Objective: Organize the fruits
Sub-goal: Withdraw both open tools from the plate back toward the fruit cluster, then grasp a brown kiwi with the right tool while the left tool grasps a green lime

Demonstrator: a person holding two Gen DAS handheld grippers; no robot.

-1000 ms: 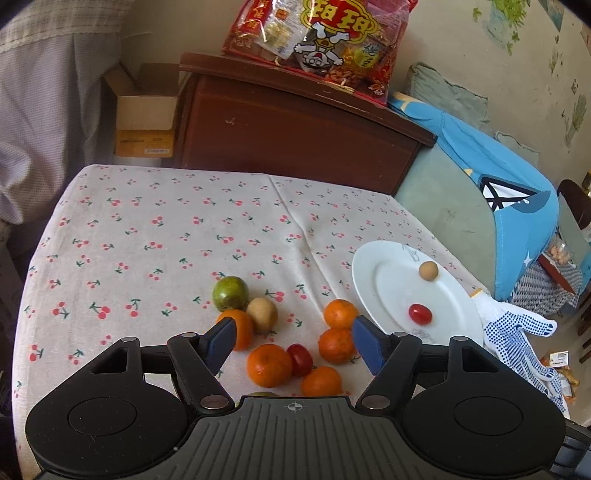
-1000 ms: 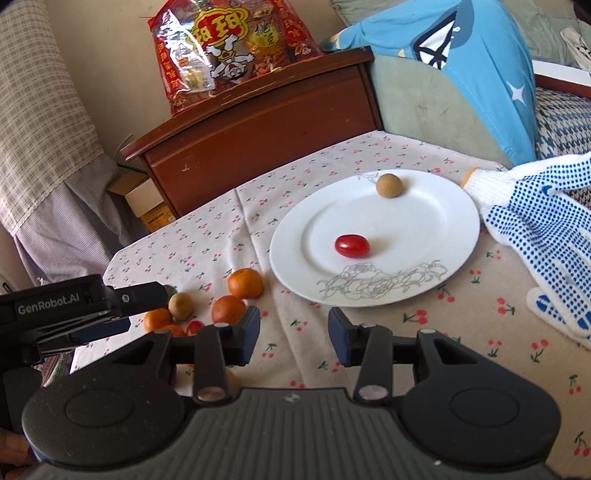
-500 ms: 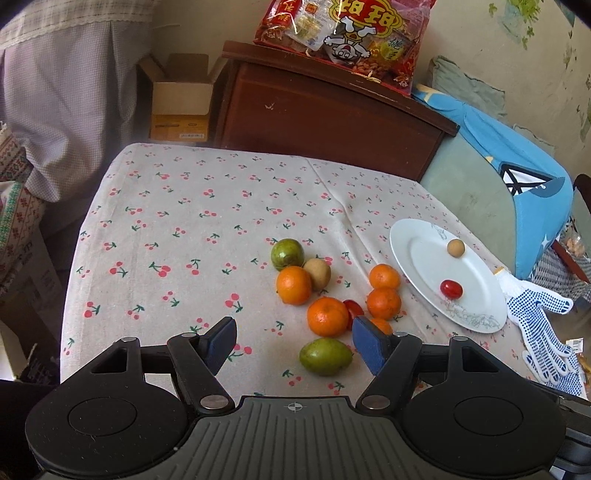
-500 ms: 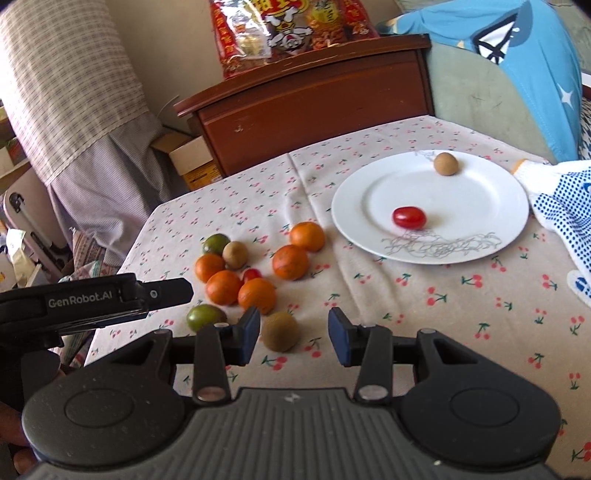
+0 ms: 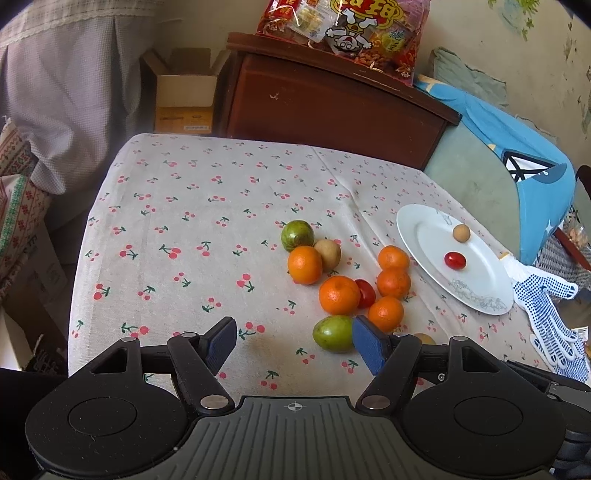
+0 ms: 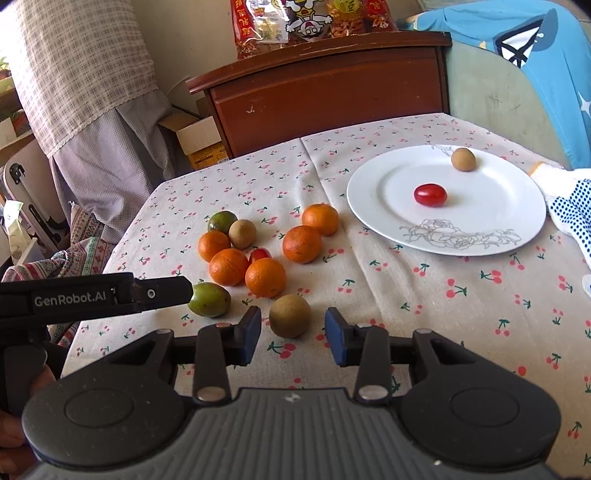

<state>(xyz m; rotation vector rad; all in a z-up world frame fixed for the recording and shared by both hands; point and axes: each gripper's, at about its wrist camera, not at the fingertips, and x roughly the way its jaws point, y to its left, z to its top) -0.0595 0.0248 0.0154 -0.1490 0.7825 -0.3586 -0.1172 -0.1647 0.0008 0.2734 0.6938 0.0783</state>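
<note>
Several oranges (image 6: 265, 277) lie in a cluster on the cherry-print tablecloth with a cherry tomato (image 6: 259, 254), two green fruits (image 6: 209, 299) and two brown kiwis (image 6: 289, 315). A white plate (image 6: 480, 236) holds a red tomato (image 6: 430, 194) and a small brown fruit (image 6: 463, 159). My right gripper (image 6: 293, 338) is open, its tips just short of the near kiwi. My left gripper (image 5: 294, 341) is open, above the cloth, with a green fruit (image 5: 333, 333) beside its right fingertip. The plate (image 5: 476, 291) lies to its right.
A white dotted glove (image 5: 550, 314) lies right of the plate at the table edge. A dark wooden cabinet (image 6: 325, 88) with a red snack bag (image 5: 343, 33) stands behind the table. A cardboard box (image 5: 183, 96) and draped cloth are at the left.
Both grippers have pulled back from the plate and fruit, so more of the table shows. The right gripper has swung left to face the near kiwi. Both stay open.
</note>
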